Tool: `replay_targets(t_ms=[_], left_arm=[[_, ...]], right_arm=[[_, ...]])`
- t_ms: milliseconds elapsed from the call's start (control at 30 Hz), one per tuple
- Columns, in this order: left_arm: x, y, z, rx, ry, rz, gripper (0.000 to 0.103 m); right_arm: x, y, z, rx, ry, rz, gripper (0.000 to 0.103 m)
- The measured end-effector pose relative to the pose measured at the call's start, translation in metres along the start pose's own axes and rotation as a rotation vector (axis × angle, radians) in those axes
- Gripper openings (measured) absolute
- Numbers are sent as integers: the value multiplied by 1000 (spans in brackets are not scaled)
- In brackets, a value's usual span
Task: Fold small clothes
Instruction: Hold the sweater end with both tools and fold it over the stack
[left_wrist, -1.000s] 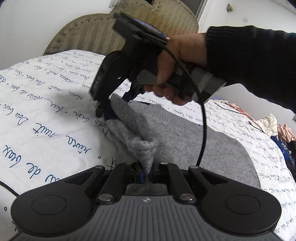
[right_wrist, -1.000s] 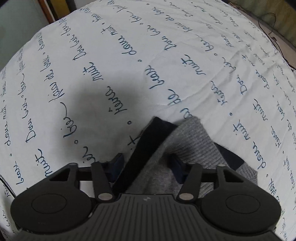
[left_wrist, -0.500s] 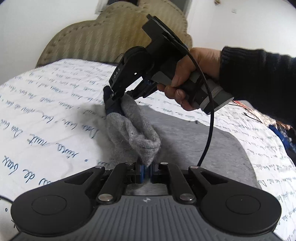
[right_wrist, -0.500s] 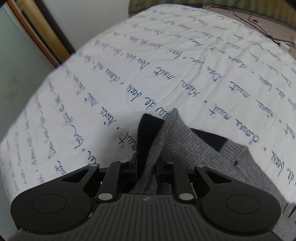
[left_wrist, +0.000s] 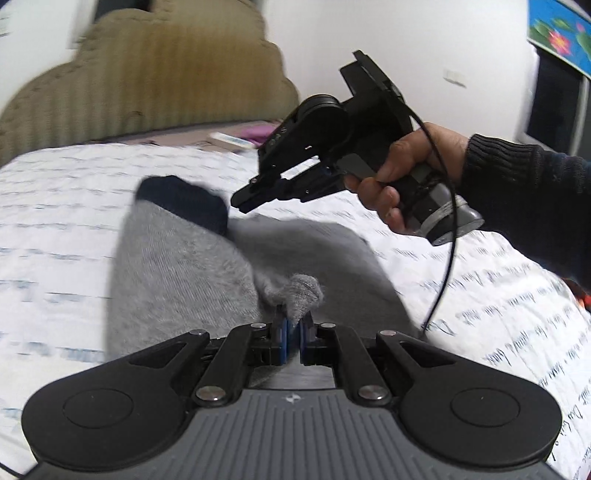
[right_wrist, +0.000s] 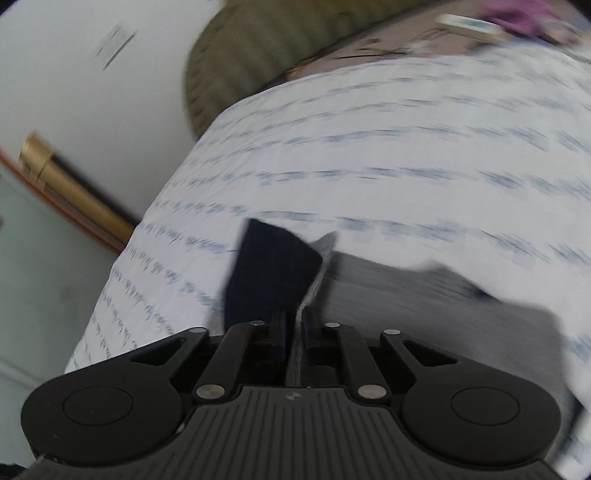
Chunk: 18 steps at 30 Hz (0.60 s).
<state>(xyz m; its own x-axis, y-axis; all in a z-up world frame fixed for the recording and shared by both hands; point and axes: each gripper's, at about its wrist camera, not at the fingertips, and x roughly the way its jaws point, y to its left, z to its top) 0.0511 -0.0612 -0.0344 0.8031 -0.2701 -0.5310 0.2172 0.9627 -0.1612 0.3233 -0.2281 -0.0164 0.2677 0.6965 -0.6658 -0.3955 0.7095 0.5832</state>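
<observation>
Both grippers have risen since half a second ago, drawing the grey garment (left_wrist: 177, 273) up off the bedspread (left_wrist: 66, 206). Left gripper (left_wrist: 293, 334) is clenched on a bunched grey fold. Right gripper (right_wrist: 293, 332), seen in the left view at (left_wrist: 243, 201), is clamped on the fabric edge beside the navy cuff (right_wrist: 273, 269); from the left view the contact is hard to make out, probably through motion blur. Garment's lower part is hidden behind the gripper bodies. Open bedspread lies left and right; the headboard (left_wrist: 147, 77) stands beyond.
</observation>
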Motion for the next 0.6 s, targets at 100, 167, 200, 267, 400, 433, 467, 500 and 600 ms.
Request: replay_targets(t_ms=[100, 167, 200, 267, 400, 433, 467, 500, 600], left_arm=[[13, -7, -5, 4, 38, 0, 6], [13, -3, -6, -4, 43, 14, 6], [12, 1, -6, -12, 45, 25, 6], [9, 6, -3, -38, 51, 40, 6], [-6, 8, 7, -48, 16, 38, 6], [-11, 10, 11, -51, 0, 37, 6], [-16, 11, 14, -53, -15, 37, 6], [-19, 12, 18, -60, -27, 34, 6], [-26, 15, 23, -74, -44, 13, 6]], right_arm=[[-11, -40, -18, 117, -15, 58, 12], [-15, -59, -24, 211, -36, 146, 20], [-15, -64, -25, 238, -42, 192, 26], [-9, -68, -25, 267, -52, 258, 42], [21, -61, -17, 285, 33, 280, 54], [28, -59, -17, 282, 62, 270, 53], [34, -55, -16, 277, 85, 271, 53], [38, -53, -16, 272, 98, 276, 53], [42, -47, -13, 272, 109, 310, 53]])
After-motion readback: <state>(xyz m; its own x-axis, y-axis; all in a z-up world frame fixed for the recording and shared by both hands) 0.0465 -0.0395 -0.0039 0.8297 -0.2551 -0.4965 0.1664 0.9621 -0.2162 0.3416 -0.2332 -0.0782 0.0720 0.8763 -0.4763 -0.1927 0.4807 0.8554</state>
